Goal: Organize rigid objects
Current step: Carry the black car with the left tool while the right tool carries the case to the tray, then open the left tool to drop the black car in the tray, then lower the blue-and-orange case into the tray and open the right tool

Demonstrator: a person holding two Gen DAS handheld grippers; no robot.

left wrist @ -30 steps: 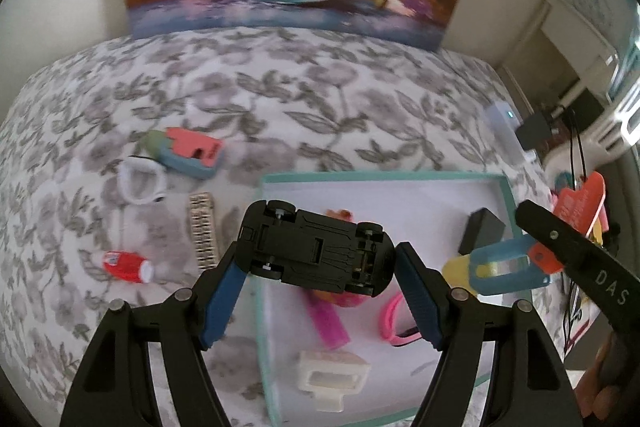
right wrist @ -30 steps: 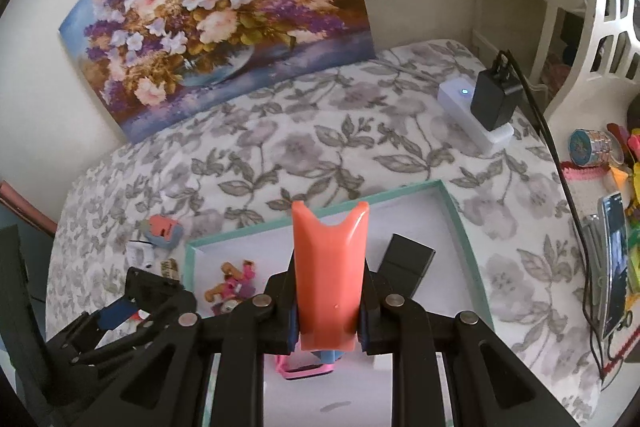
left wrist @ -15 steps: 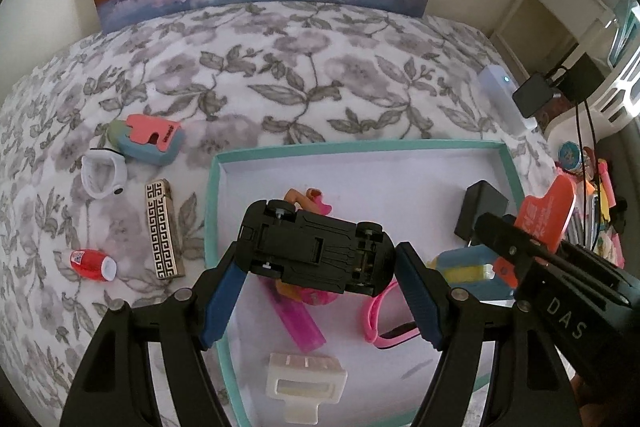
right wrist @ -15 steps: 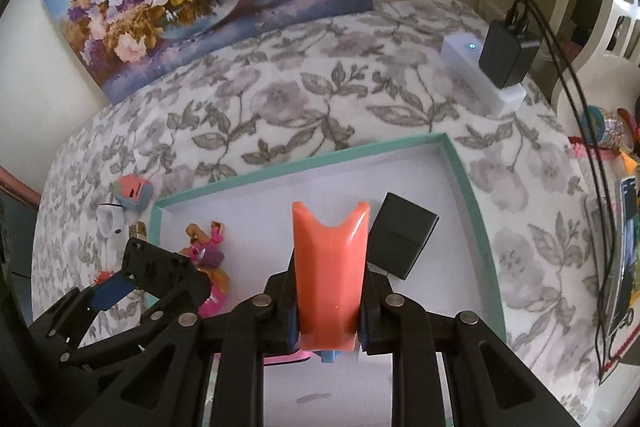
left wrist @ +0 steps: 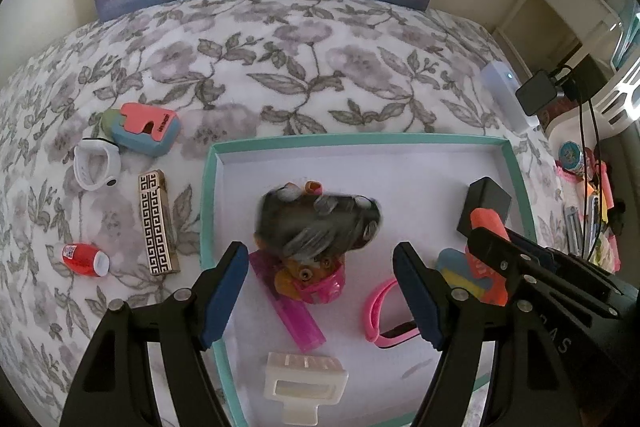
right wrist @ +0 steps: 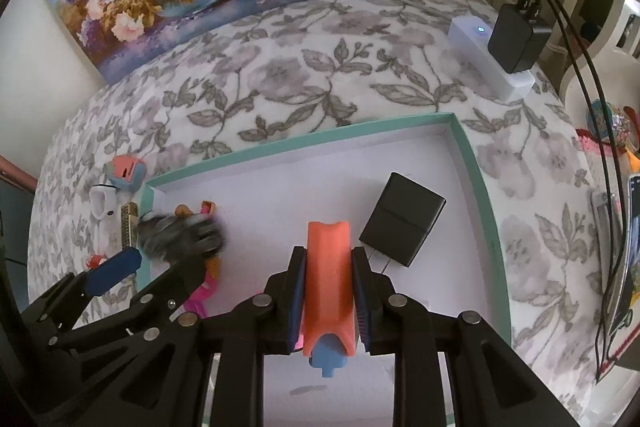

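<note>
A teal-rimmed white tray lies on the flowered cloth. My left gripper is open above it. The black toy car is a blur just beyond my fingertips, falling onto an orange and pink toy in the tray. It also shows as a blur in the right wrist view. My right gripper is shut on a coral and blue clip over the tray, next to a black box.
In the tray lie a pink lighter, a pink band and a white clip. Left of the tray on the cloth lie a patterned lighter, a red cap, a white ring and a coral-blue clip. A white power strip stands far right.
My left gripper has opened and let go of the black car, which drops into the tray. Both grippers have moved down and forward over the tray.
</note>
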